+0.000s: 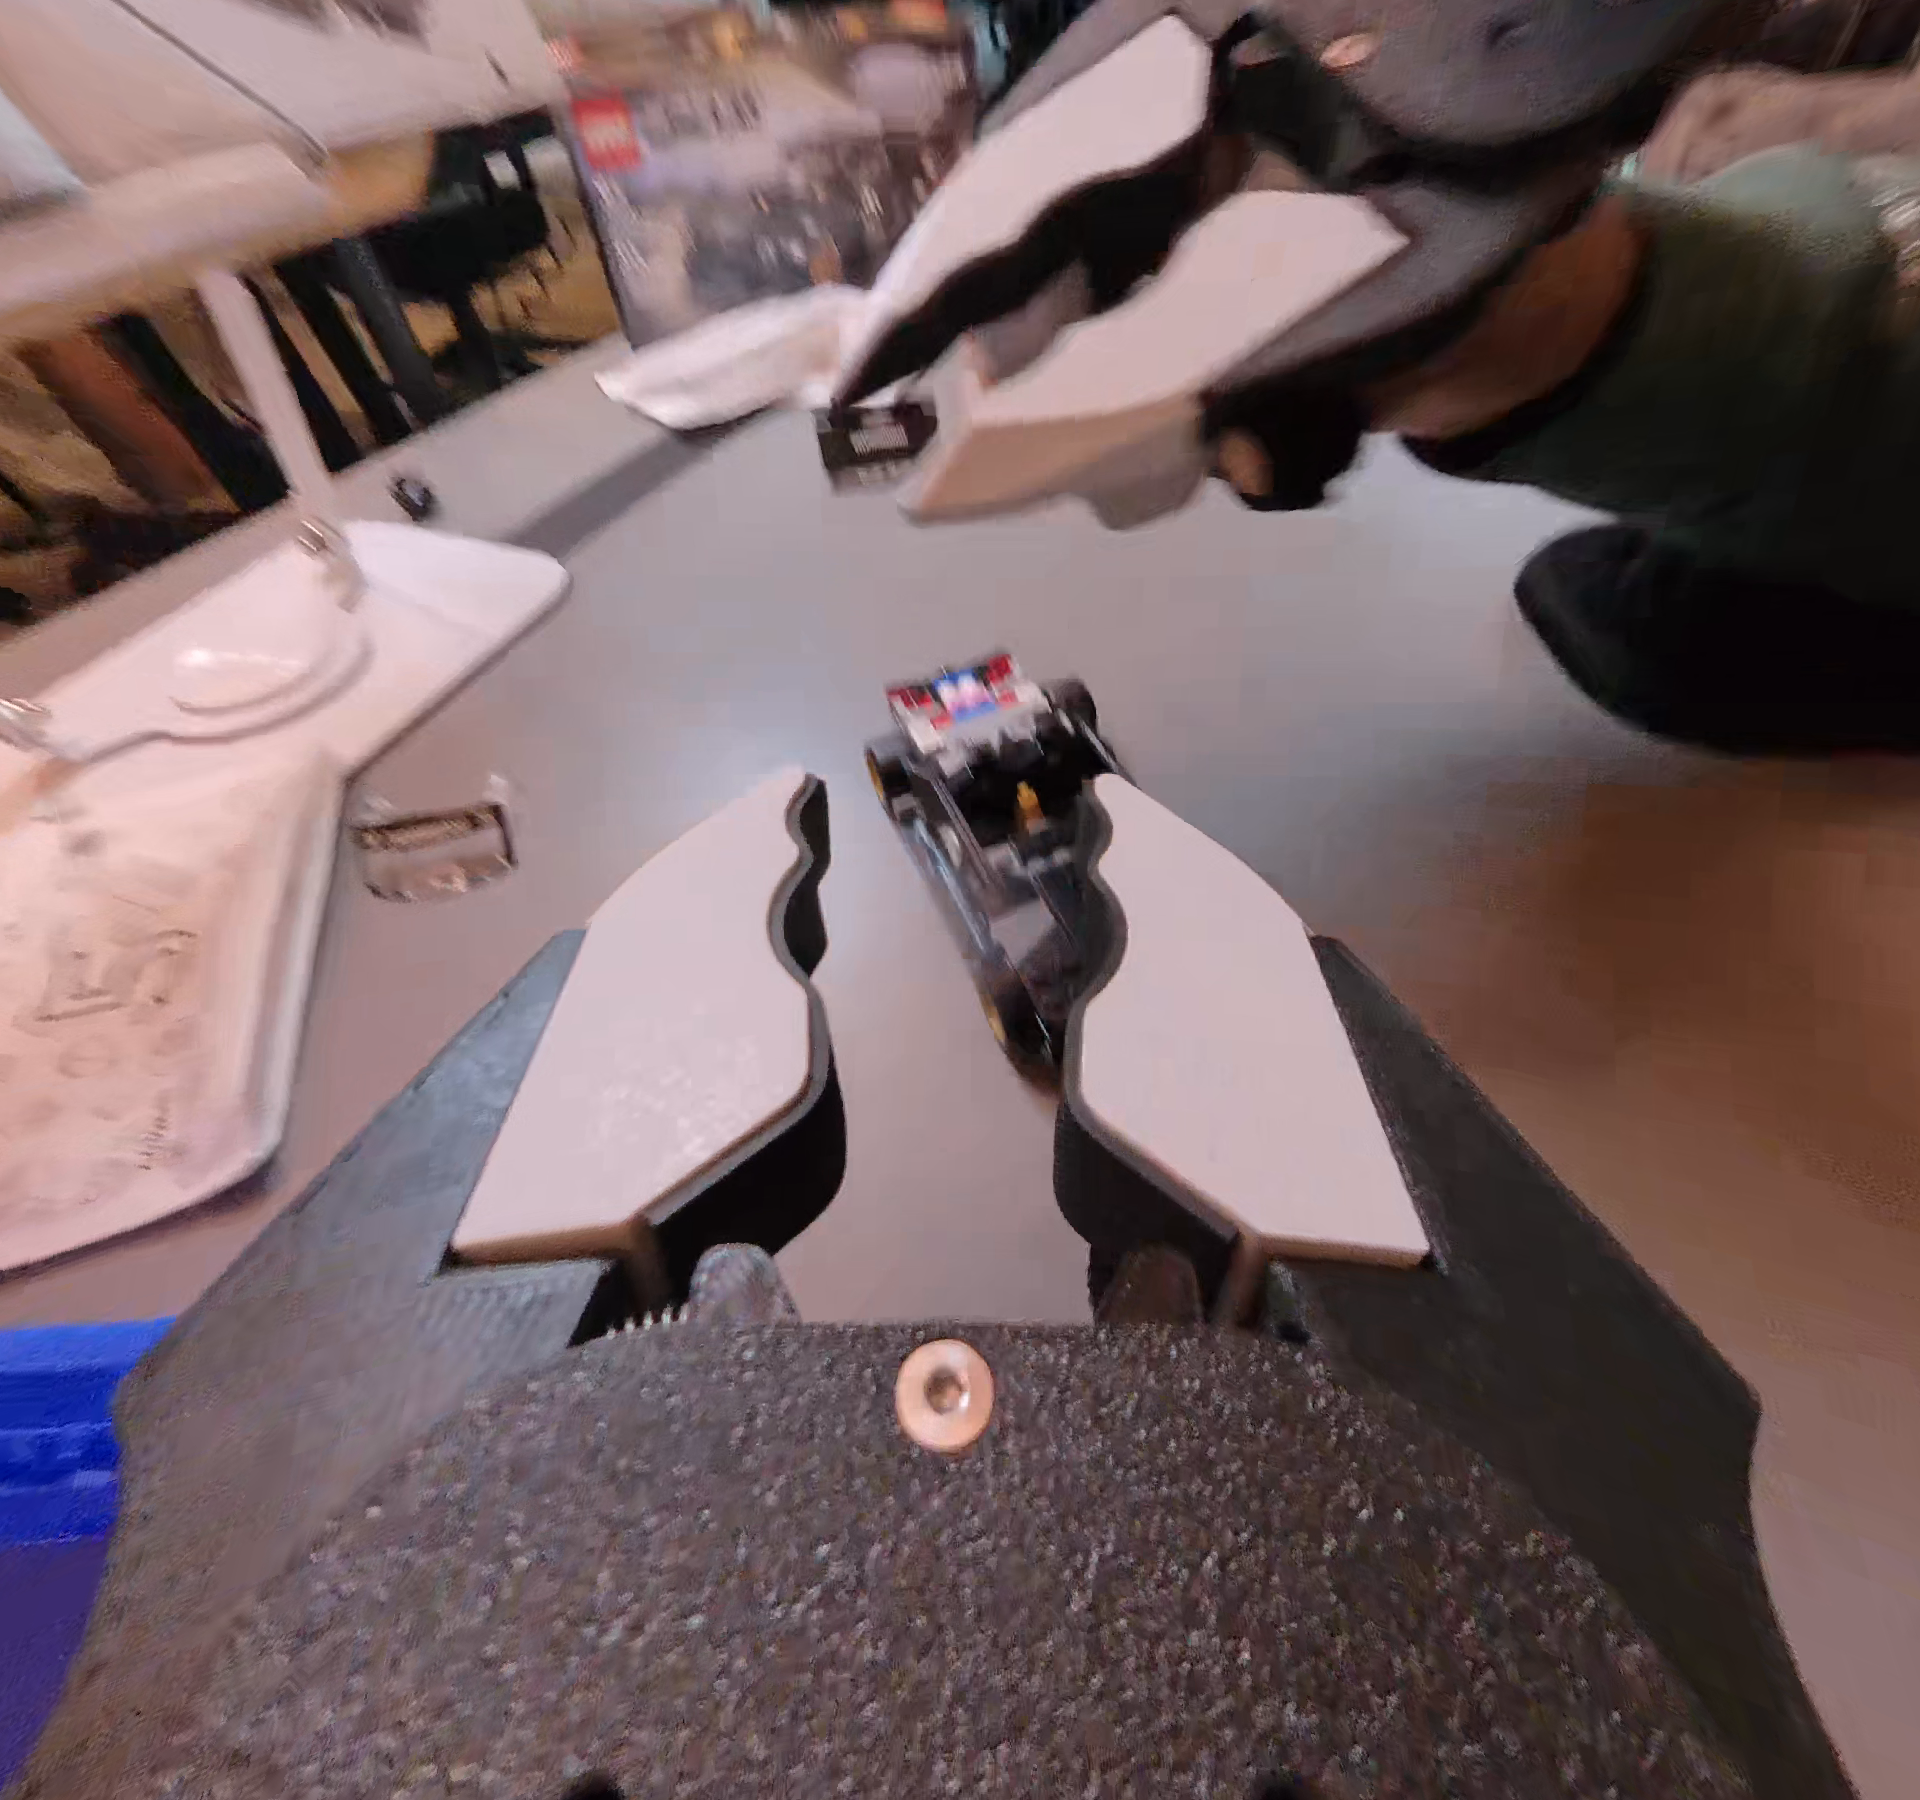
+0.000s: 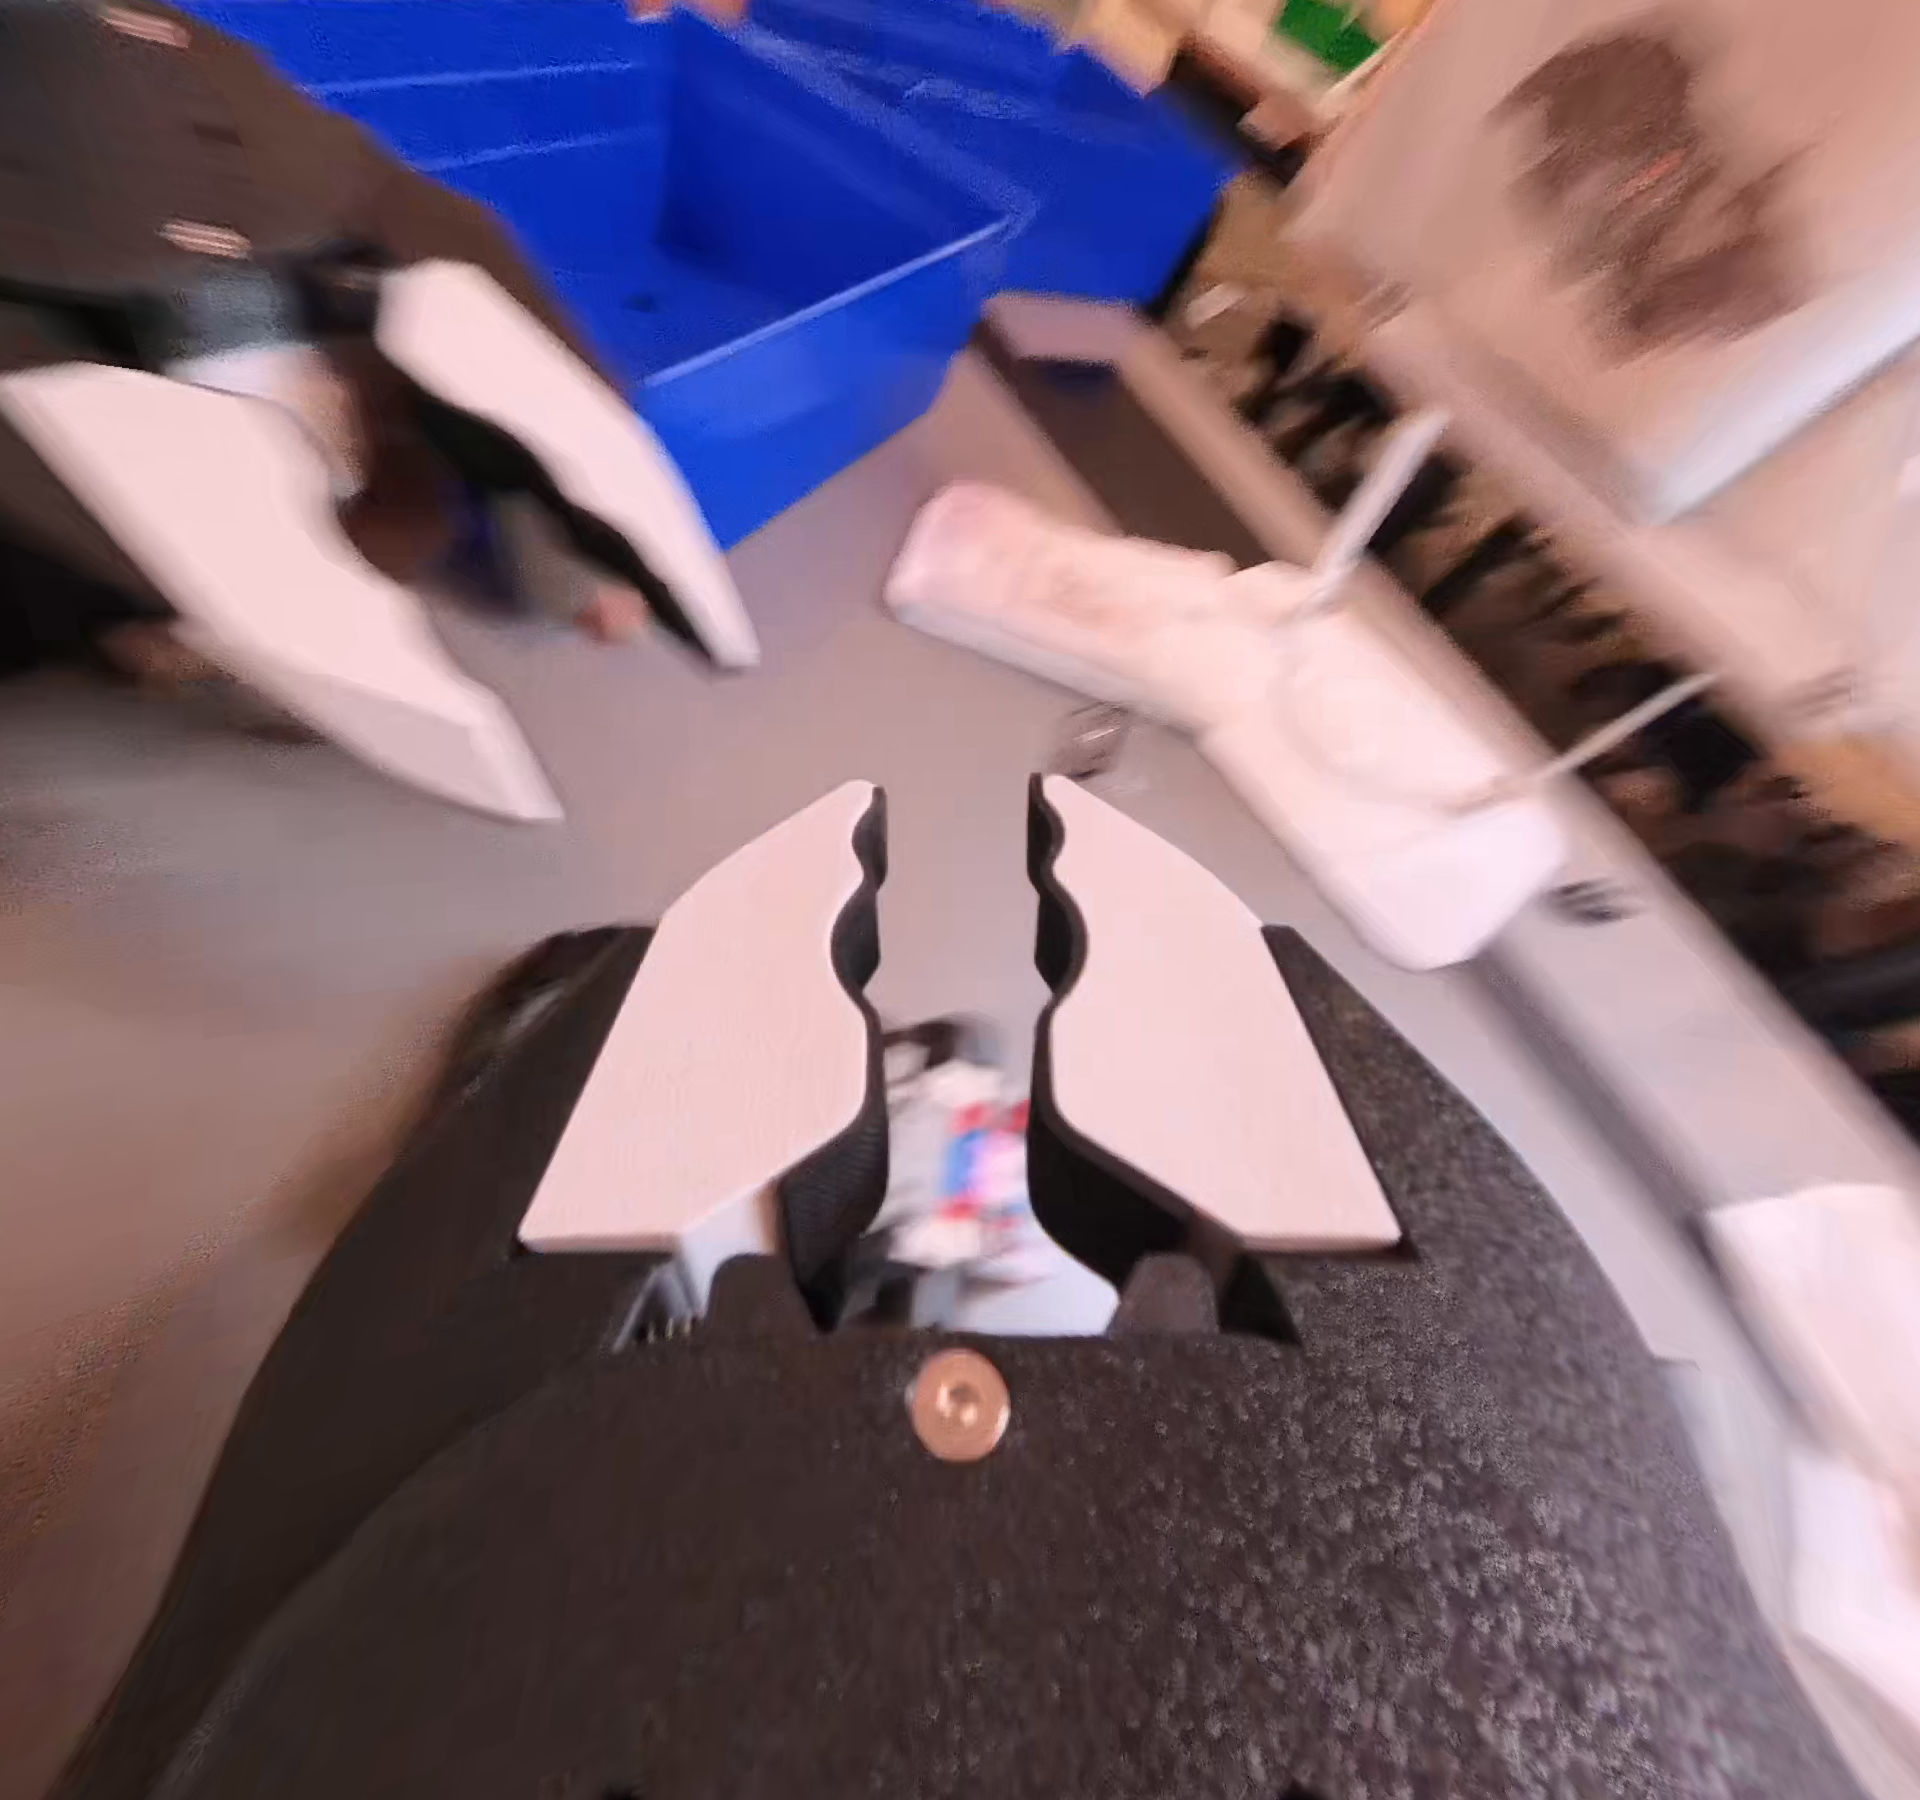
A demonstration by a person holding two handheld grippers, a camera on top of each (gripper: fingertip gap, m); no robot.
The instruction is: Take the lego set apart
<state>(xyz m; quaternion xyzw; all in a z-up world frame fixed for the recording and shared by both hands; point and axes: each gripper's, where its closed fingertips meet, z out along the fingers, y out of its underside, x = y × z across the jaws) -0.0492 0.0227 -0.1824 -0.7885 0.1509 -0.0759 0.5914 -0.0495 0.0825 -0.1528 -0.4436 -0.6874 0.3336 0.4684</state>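
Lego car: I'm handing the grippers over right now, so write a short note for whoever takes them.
Left gripper: open, fingers straddling the lego car on the grey table, not clamped.
Right gripper: open, raised beyond the car; a small black piece sits at its tips, held or loose I cannot tell.
Done: possibly that one piece off.
To do: car mostly assembled; pull parts off.

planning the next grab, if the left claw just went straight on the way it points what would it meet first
Probably the lego car: it lies on the grey table between the open left claw fingertips, close against the right-hand finger. Depth is unclear through the blur.
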